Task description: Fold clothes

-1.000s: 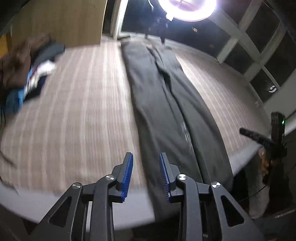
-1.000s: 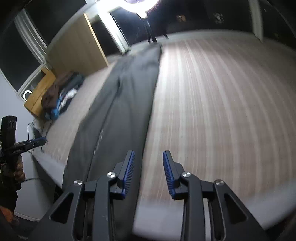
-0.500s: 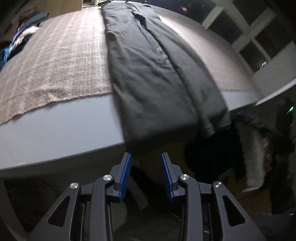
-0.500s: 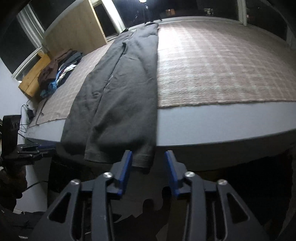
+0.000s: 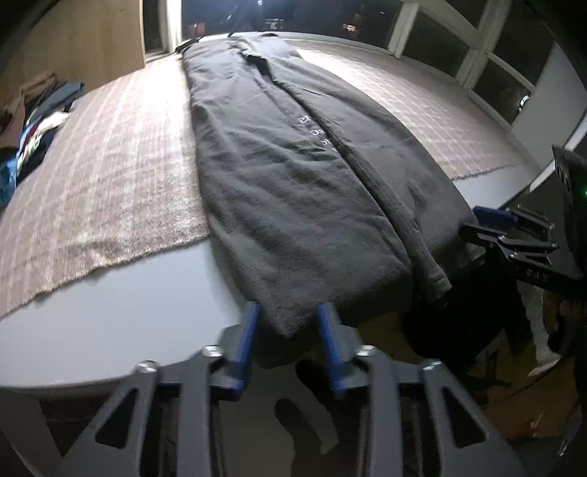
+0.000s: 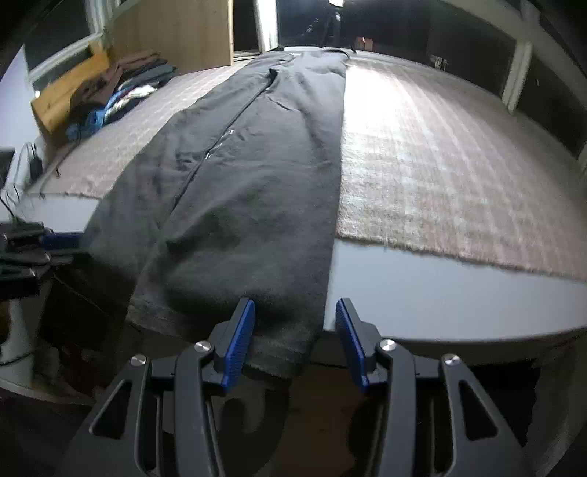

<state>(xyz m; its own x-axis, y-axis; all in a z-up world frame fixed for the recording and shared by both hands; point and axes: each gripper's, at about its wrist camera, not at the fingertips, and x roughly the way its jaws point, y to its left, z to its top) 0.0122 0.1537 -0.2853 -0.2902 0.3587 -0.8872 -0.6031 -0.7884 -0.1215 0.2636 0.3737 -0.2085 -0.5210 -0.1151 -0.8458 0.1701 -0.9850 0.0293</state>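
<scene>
Dark grey trousers lie lengthwise along the table, with both leg hems hanging over its near edge. My left gripper is open at that edge, and the left leg's hem lies between its blue pads. My right gripper is also open, its pads on either side of the right leg's hem corner. The trousers fill the middle of the right wrist view. Each gripper also shows in the other's view: the right gripper and the left gripper.
A checked pinkish cloth covers the grey table, stopping short of its near edge. A pile of mixed clothes sits at the far left by a wooden cabinet. Windows line the far right side. Below the table edge it is dark.
Both grippers have dropped from above the table to its near edge and moved up to the trouser hems. The right gripper's jaws stand wider apart than before.
</scene>
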